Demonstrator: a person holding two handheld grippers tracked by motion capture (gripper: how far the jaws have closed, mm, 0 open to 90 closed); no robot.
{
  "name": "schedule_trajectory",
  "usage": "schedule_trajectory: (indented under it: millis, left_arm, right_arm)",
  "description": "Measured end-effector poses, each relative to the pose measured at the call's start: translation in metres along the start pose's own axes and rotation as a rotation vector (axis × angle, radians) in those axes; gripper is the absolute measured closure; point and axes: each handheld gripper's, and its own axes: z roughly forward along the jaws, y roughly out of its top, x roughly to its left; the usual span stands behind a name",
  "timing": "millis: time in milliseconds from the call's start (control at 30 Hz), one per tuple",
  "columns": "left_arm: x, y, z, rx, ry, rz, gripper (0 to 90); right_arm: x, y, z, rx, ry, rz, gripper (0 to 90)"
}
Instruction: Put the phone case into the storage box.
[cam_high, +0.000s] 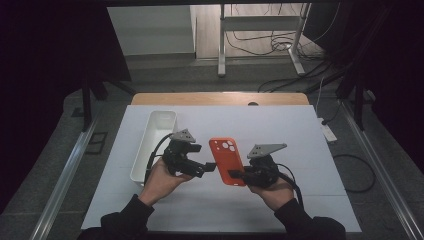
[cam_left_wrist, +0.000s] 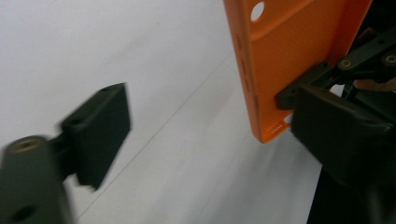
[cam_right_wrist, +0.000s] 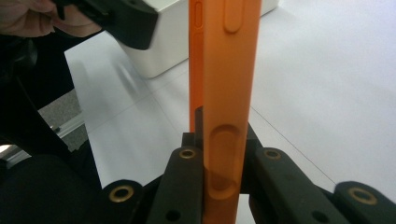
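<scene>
An orange phone case (cam_high: 226, 159) is held off the white table sheet, camera holes at its far end, with my right gripper (cam_high: 235, 175) shut on its near end. In the right gripper view the case (cam_right_wrist: 229, 70) stands edge-on, clamped between the jaws of my right gripper (cam_right_wrist: 219, 172). My left gripper (cam_high: 207, 167) is just left of the case, jaws wide apart. In the left gripper view the case's near corner (cam_left_wrist: 289, 60) lies inside the gap of my left gripper (cam_left_wrist: 210, 140), close to its right jaw, and the left jaw is well clear of it.
A long white bin (cam_high: 152, 142) lies on the sheet to the left of my left hand, also seen behind the case as a white bin (cam_right_wrist: 163, 51). The white sheet (cam_high: 300, 135) covers a wooden table. Cables and a metal stand are on the floor beyond.
</scene>
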Motion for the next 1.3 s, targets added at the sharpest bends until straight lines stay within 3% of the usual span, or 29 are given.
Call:
schedule_trajectory:
  millis: [167, 533, 833, 967, 1100, 1300]
  left_arm:
    - [0.0, 0.0, -0.002, 0.0, -0.034, -0.014, 43.7]
    - [0.003, 0.0, -0.004, -0.001, -0.125, -0.079, 79.1]
    - [0.009, -0.002, -0.005, 0.035, -0.152, -0.147, 87.5]
    - [0.012, -0.004, -0.004, 0.022, -0.179, -0.21, 89.1]
    - [0.012, -0.004, -0.003, 0.009, -0.188, -0.231, 89.2]
    - [0.01, -0.003, -0.002, 0.009, -0.18, -0.238, 89.2]
  right_arm:
    - [0.002, 0.0, 0.002, 0.003, 0.001, -0.01, 84.8]
    - [0.006, 0.001, 0.005, 0.015, -0.006, -0.03, 84.8]
    - [0.008, 0.0, 0.008, 0.035, -0.019, -0.039, 84.7]
    - [0.008, 0.0, 0.009, 0.039, -0.026, -0.033, 84.1]
    - [0.007, -0.001, 0.01, 0.034, -0.028, -0.036, 83.3]
    - [0.007, -0.001, 0.011, 0.026, -0.033, -0.025, 74.3]
